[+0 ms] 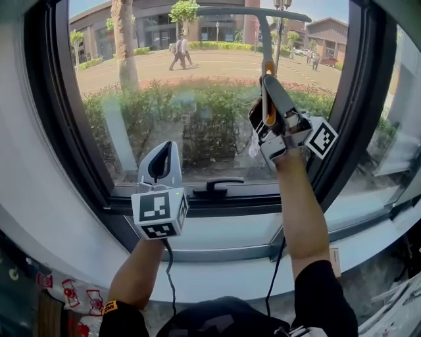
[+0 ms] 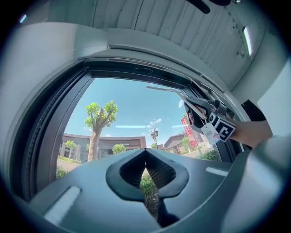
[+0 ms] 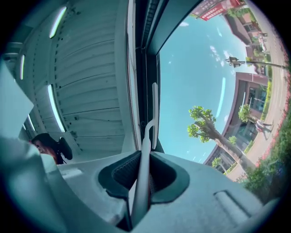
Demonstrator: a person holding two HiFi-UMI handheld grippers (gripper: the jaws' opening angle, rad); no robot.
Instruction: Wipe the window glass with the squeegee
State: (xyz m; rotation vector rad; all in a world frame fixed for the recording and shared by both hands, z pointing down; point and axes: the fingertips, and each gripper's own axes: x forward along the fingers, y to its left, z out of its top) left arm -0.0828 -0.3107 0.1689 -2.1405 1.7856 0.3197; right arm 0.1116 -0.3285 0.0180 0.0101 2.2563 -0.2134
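My left gripper (image 1: 164,155) is held low in front of the lower left of the window glass (image 1: 197,99) — its jaws are pressed together with nothing between them. Just to its right, a black window handle (image 1: 217,185) lies flat along the lower frame (image 1: 217,203). Further right, my right gripper (image 1: 268,85) is raised in front of the pane, jaws pinching the squeegee (image 1: 264,36) by its handle. The shaft runs up from the jaws and the blade (image 1: 253,11) lies level at the top of the glass — whether it touches the pane I cannot tell.
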